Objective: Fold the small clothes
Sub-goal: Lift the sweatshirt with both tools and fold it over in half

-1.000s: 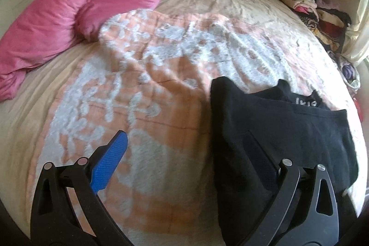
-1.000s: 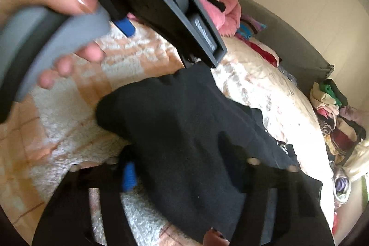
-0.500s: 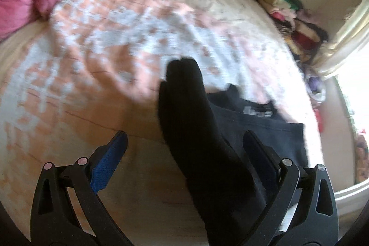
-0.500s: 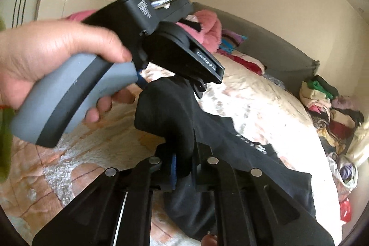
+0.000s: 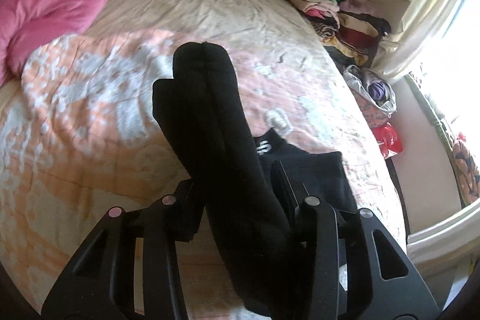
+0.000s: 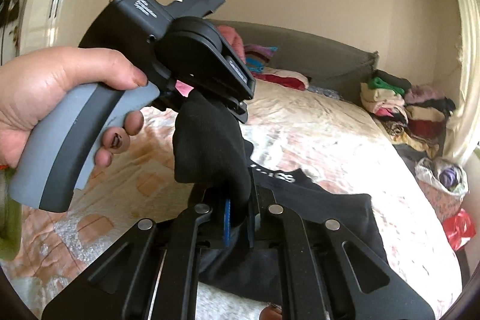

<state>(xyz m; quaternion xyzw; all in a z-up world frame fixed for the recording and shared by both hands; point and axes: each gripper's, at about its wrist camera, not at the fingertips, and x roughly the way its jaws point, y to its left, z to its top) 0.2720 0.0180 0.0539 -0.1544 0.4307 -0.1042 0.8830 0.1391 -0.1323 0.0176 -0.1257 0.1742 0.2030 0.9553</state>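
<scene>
Two tools on one black garment (image 5: 216, 140) right now, edge lifted off the bed (image 5: 90, 140) while the rest lies on the quilt. Right tool (image 6: 238, 218) is clamped tight on the fabric. Left tool (image 5: 240, 200) is closing with cloth between its jaws. My worry: if that left grip only catches one layer, the bunched edge slips and the fold goes crooked.

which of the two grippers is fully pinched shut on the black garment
The right gripper: its fingers clamp the black garment, while the left gripper is closing around the same fabric.
</scene>
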